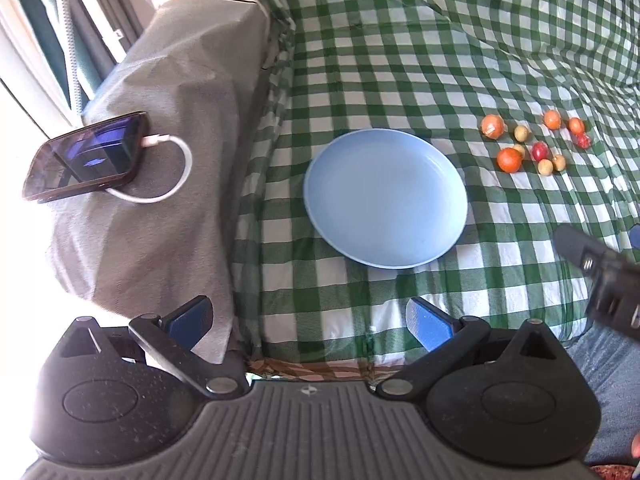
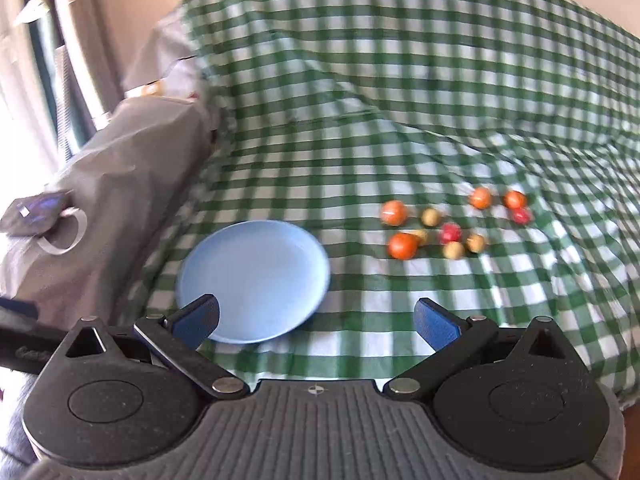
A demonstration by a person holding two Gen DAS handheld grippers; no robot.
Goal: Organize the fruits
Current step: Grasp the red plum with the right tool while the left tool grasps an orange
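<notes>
Bed (image 1: 400,40) under a green-and-white checked cover, creased and soft, so nothing on it sits firm. Grey-covered block (image 1: 160,160) at the left edge carries a phone (image 1: 84,158) on a white cable (image 1: 176,172).

Blue plate (image 1: 384,200) lies flat on the cover, centre, nothing in it. Likely the target dish. Rigid, light, smooth rim.

Fruits (image 1: 532,140) sit in a loose cluster right of the plate, well apart from it. About ten small round pieces: orange ones biggest, e.g. the near orange fruit (image 2: 402,246), then a red fruit (image 2: 451,233), pale yellow-green ones smallest. Some touch each other.

Handling guess: light, smooth-skinned, round, so they will roll on the soft cover and may squirt out of a hard pinch. Real or plastic, cannot tell. Take each across its widest middle, from above, with a gentle squeeze; start at the edge of the cluster to avoid nudging neighbours.

Left gripper (image 1: 316,320): fingers spread wide, nothing between them, near edge of the bed, facing the plate. Right gripper (image 2: 316,320): fingers also wide apart, holding nothing, short of the fruits; that view is blurred.
</notes>
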